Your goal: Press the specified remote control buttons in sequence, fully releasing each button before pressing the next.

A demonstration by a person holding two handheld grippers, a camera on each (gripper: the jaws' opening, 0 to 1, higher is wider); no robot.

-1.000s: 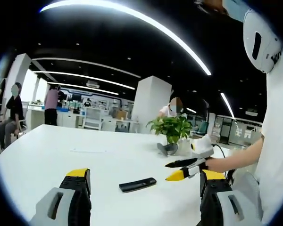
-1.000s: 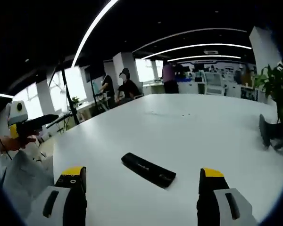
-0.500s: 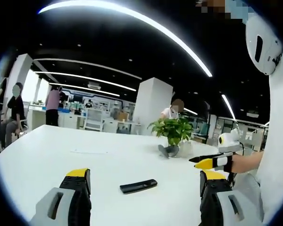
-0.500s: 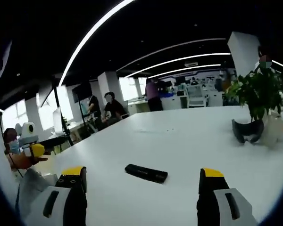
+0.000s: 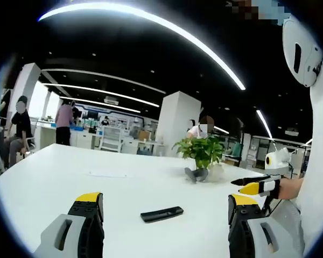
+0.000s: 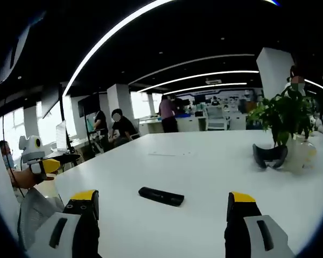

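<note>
the black remote control lies flat on the white table, near the middle of it, in front of both grippers and touching neither. in the right gripper view the remote control sits between and beyond the 2 yellow-tipped jaws. the left gripper has its jaws spread wide apart with nothing between them, and the right gripper likewise stands wide and holds nothing. in the left gripper view the right gripper comes in from the right, held above the table edge; whether its tips are apart there i cannot tell. a potted plant stands further back on the table, with a dark curved object just beside it. several people are at the far desks.
</note>
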